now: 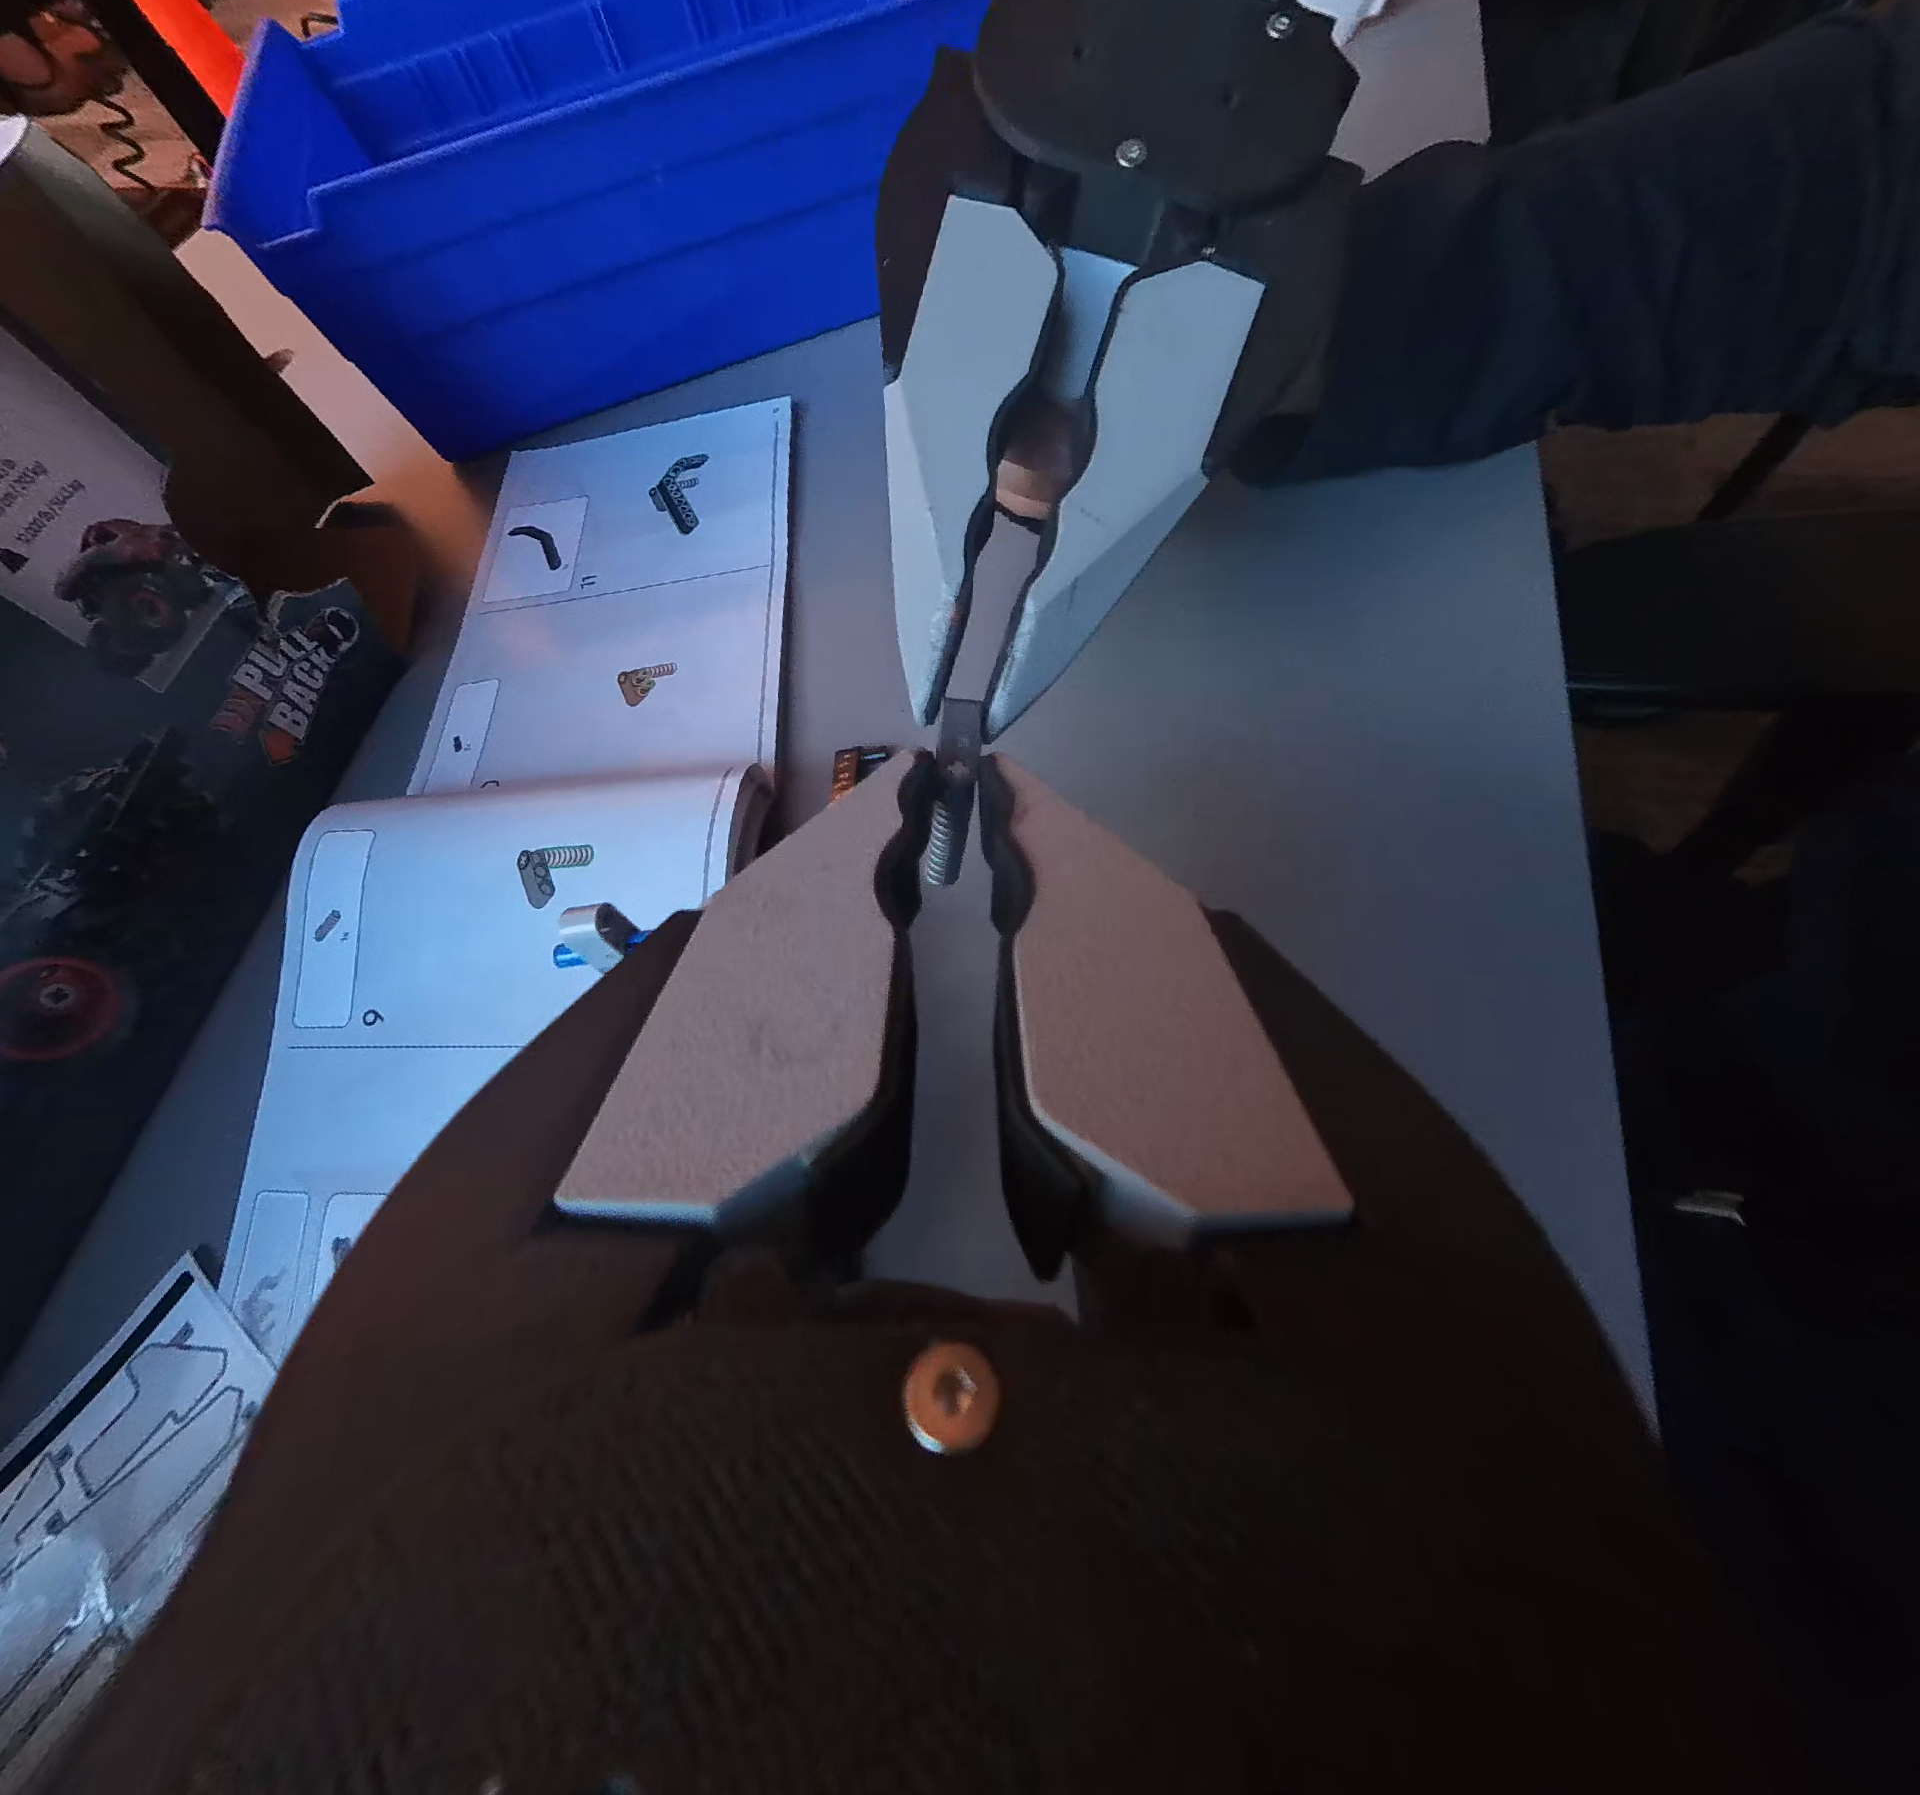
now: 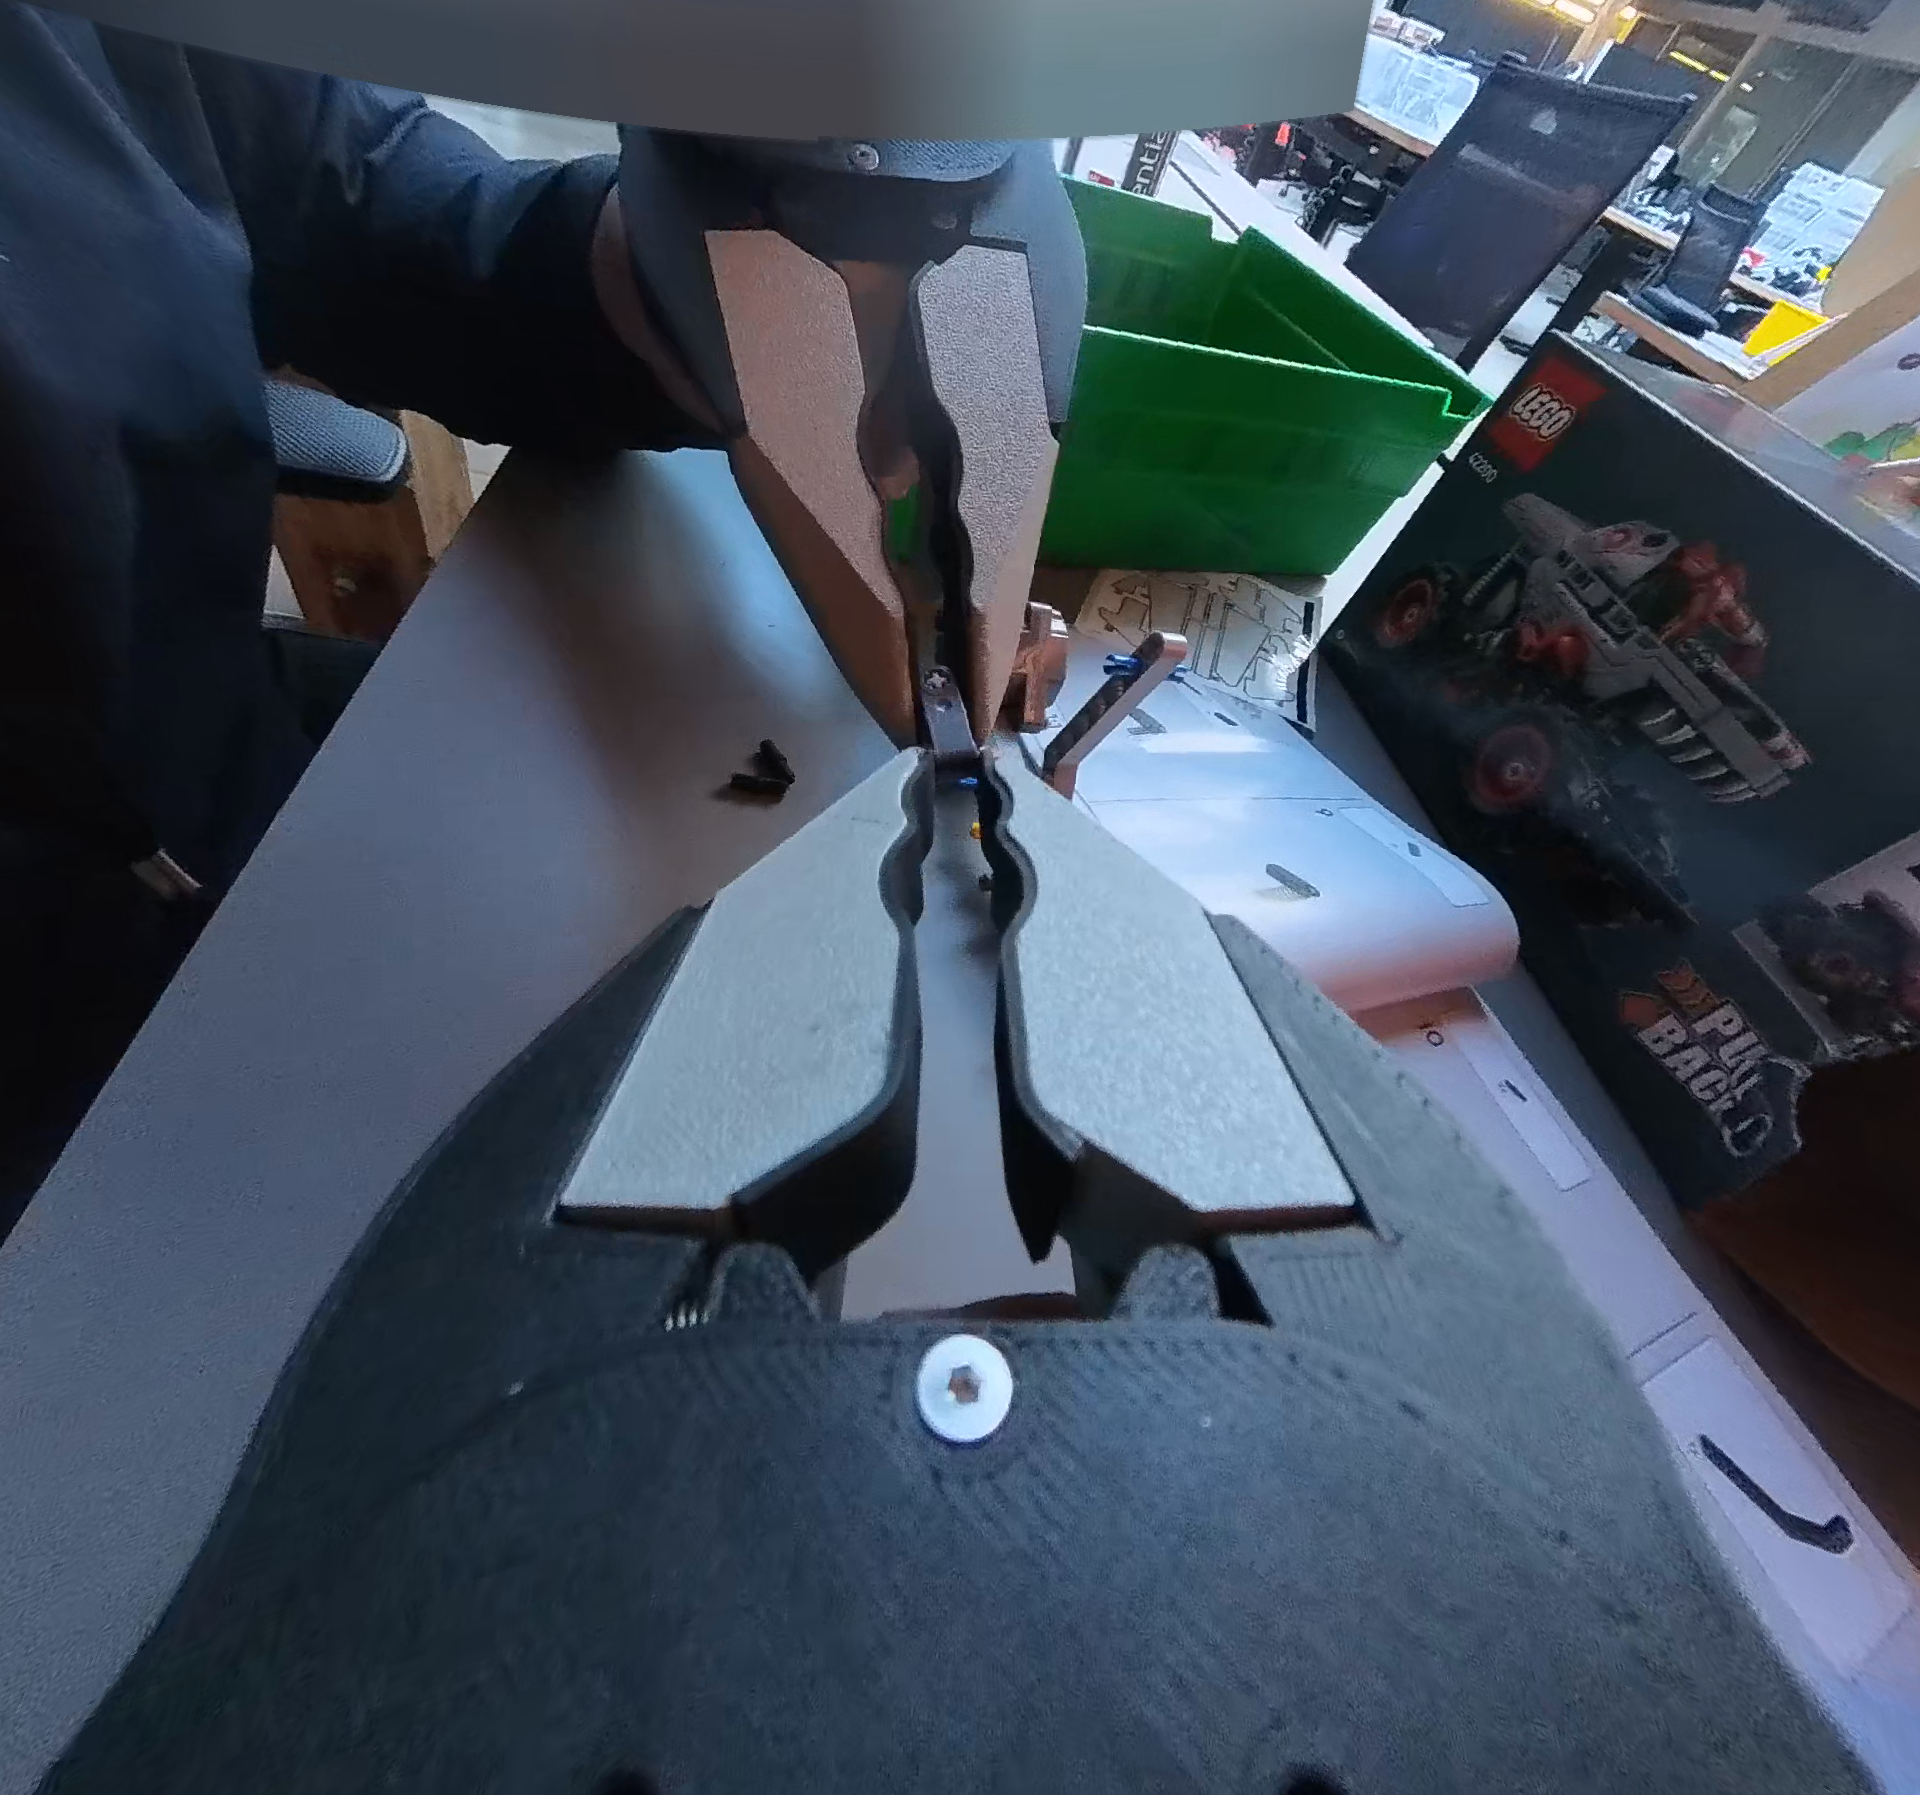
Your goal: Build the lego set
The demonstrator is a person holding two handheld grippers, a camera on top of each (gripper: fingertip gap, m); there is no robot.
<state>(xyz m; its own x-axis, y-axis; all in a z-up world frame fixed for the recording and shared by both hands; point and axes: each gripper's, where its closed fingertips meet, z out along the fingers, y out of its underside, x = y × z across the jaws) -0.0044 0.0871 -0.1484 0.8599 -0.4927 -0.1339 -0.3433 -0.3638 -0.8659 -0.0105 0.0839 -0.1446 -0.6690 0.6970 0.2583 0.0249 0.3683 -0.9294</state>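
Observation:
My left gripper (image 1: 951, 774) is shut on a grey ribbed part (image 1: 941, 852) that lies along the gap between its fingers. My right gripper (image 1: 961, 706) comes in from above, tip to tip with the left one, and is shut on a small dark connector piece (image 1: 962, 717). The connector meets the cross-shaped end of the ribbed part. In the right wrist view my right gripper (image 2: 951, 766) holds the same dark connector (image 2: 949, 722), and the left gripper (image 2: 940, 701) points down at it from above. Both are just above the grey table (image 1: 1299, 810).
An open instruction booklet (image 1: 644, 602) lies left of the grippers, with a blue bin (image 1: 582, 187) behind it and the set's box (image 1: 156, 706) at far left. In the right wrist view: a green bin (image 2: 1226, 415), the set's box (image 2: 1610, 706), a grey beam with blue pin (image 2: 1112, 696), two black pins (image 2: 764, 771), a sticker sheet (image 2: 1205, 623). Less than 4 cm separates the two grippers' tips.

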